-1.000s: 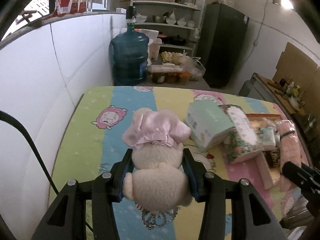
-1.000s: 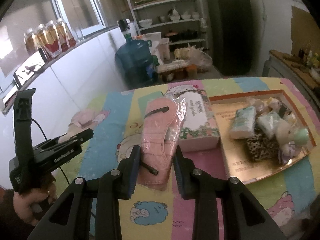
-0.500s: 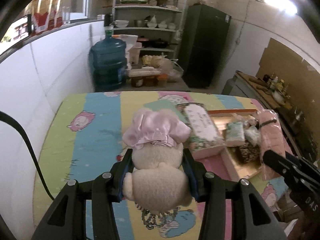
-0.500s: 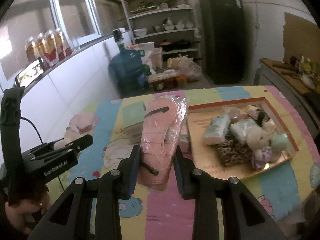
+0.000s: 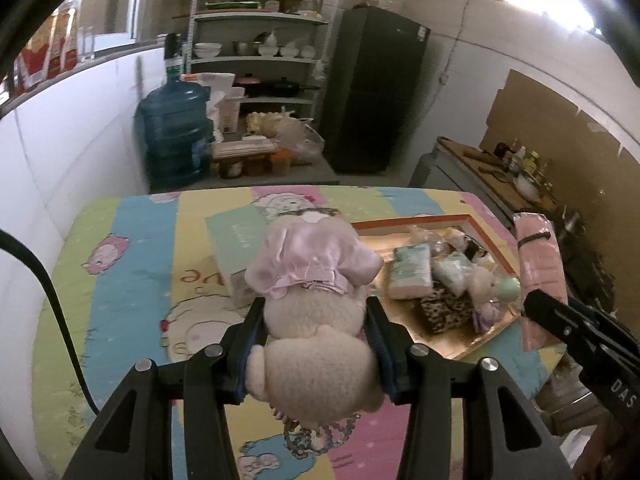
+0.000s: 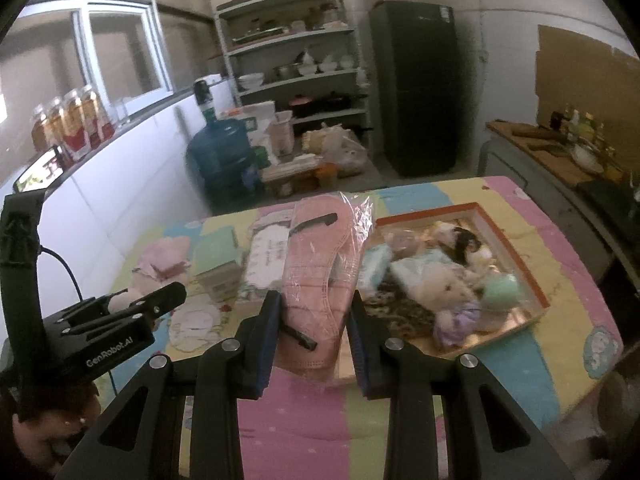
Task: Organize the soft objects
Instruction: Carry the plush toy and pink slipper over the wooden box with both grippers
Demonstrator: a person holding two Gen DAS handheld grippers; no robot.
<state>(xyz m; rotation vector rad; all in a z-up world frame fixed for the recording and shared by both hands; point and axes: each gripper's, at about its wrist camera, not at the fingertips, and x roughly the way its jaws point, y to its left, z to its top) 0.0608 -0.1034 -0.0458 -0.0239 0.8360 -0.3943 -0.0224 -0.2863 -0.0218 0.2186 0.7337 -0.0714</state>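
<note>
I count two black claws [image 6: 313,330] (both mine), two tissue boxes [image 6: 216,256], one orange-rimmed tray [image 6: 532,280].

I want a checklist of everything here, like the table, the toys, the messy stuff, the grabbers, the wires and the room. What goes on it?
Surface: table under a striped cartoon-print cloth.
Job's things: cream plush doll in a pink satin bonnet; pink face-mask pack in clear plastic; orange-rimmed shallow tray already holding soft toys and tissue packs.
Clutter: mint-green tissue box and floral tissue box beside the tray.
Grippers: left hand-held gripper clamps the doll; right hand-held gripper clamps the mask pack.
Cables: black cable at the left gripper.
Surroundings: blue water jug, grey shelf rack with dishes, dark fridge.
</note>
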